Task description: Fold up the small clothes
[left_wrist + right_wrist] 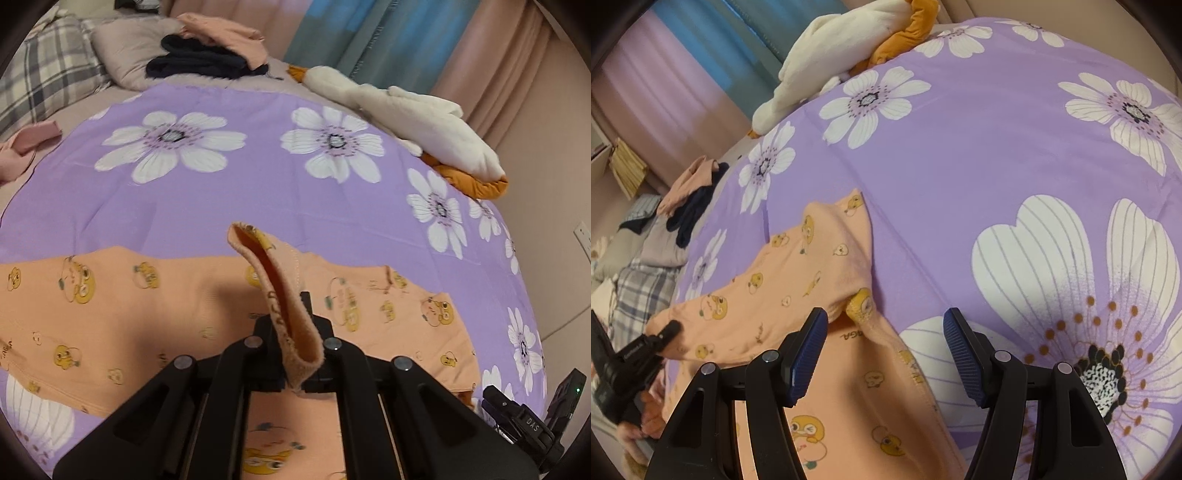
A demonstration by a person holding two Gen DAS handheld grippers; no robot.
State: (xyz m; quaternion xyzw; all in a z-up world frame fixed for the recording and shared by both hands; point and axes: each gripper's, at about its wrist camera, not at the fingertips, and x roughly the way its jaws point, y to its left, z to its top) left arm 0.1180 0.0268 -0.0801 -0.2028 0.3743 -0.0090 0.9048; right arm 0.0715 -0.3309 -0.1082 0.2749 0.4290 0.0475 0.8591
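Bed spread with a purple sheet printed with big white flowers, filling most of both frames. Orange garment with yellow cartoon prints lying flat across lower centre of left view, one ribbed cuff lifted off it. Left claw pressed together, pinching that cuff. Right claw spread wide, nothing between pads, hanging over garment's edge at lower centre of right view. White and orange plush toy at upper right of left view. Dark clothes, pink pillow, plaid bedding at upper left. Blue-green and pink curtains along top.
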